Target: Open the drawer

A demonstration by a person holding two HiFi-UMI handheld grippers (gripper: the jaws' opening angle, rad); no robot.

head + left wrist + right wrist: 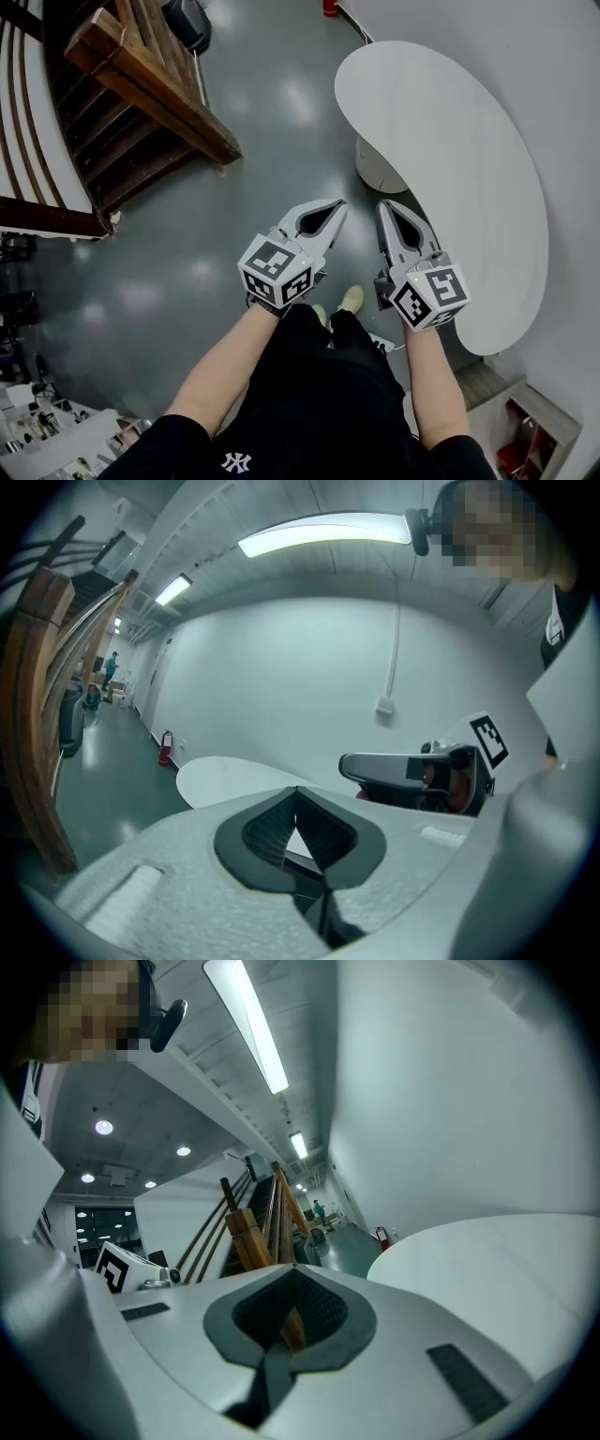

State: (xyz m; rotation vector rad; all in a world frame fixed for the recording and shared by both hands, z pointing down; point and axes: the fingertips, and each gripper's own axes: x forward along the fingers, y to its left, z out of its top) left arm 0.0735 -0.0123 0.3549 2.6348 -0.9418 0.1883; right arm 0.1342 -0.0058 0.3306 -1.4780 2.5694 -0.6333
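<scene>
No drawer shows in any view. In the head view the person holds both grippers out in front at waist height, side by side and close together over the grey floor. My left gripper [337,204] is shut, its jaws meeting at the tip with nothing between them [297,790]. Just to its right my right gripper [384,206] is also shut and empty [293,1269]. Its grey body appears at the right of the left gripper view [412,771]. Both point toward the near end of a white table [469,159].
The white kidney-shaped table [225,780] [487,1269] stands on a round pedestal [375,169] against the white wall at right. A wooden staircase [141,84] rises at left. A red fire extinguisher [166,747] stands by the far wall. A low open shelf unit [539,427] sits at the bottom right.
</scene>
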